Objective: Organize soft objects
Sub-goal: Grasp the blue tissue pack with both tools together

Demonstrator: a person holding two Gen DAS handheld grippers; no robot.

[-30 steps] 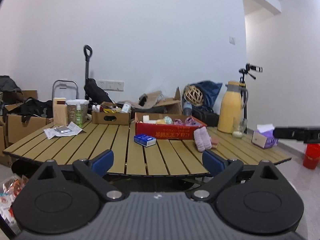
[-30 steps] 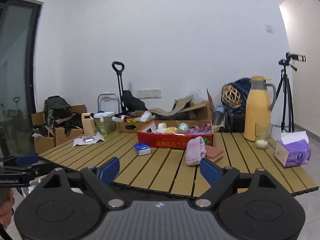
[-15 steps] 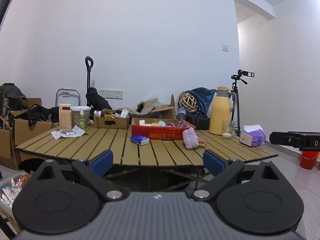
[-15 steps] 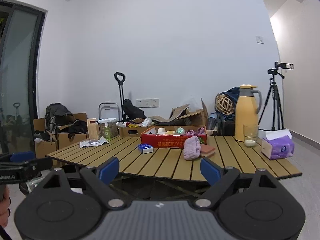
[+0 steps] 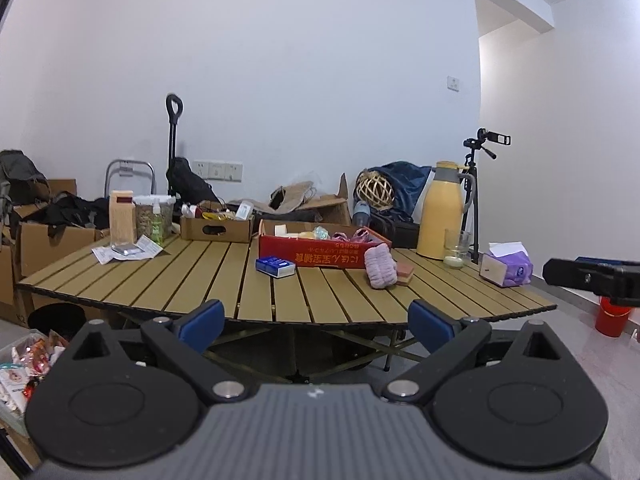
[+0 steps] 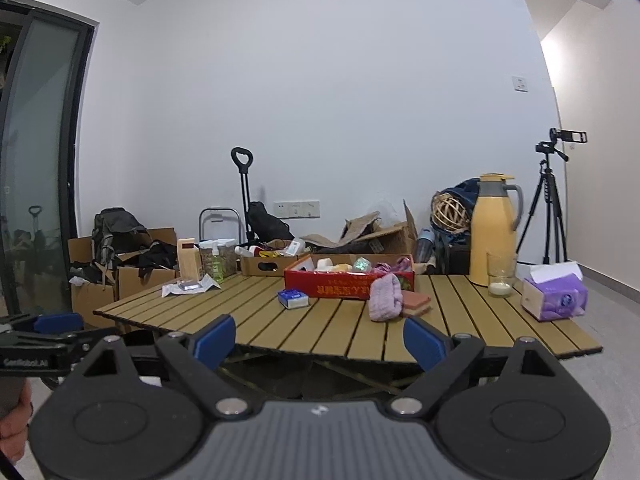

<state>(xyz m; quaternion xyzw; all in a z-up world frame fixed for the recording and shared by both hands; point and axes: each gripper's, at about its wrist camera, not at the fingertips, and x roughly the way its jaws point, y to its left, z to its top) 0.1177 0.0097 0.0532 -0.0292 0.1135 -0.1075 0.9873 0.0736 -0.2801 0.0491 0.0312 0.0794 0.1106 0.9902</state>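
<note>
A fuzzy pink soft roll (image 5: 381,266) (image 6: 385,297) lies on the slatted wooden table (image 5: 224,280) (image 6: 320,328), leaning on a pink sponge (image 5: 405,273) (image 6: 416,302), in front of a red cardboard box (image 5: 316,254) (image 6: 344,286) that holds several small soft items. My left gripper (image 5: 316,318) is open and empty, well short of the table's near edge. My right gripper (image 6: 319,336) is open and empty, also short of the table. The right gripper shows at the left view's right edge (image 5: 592,276).
On the table stand a blue-white small box (image 5: 275,266) (image 6: 293,298), a yellow thermos (image 5: 442,210) (image 6: 493,228), a glass (image 6: 500,280), a purple tissue box (image 5: 507,267) (image 6: 554,295), a brown carton (image 5: 216,228) and bottles at the back left. A tripod (image 6: 546,208) and cardboard boxes surround it.
Both grippers pulled back from the table and then moved slightly nearer again; the table looks farther than one second ago. Both jaws stay open and empty.
</note>
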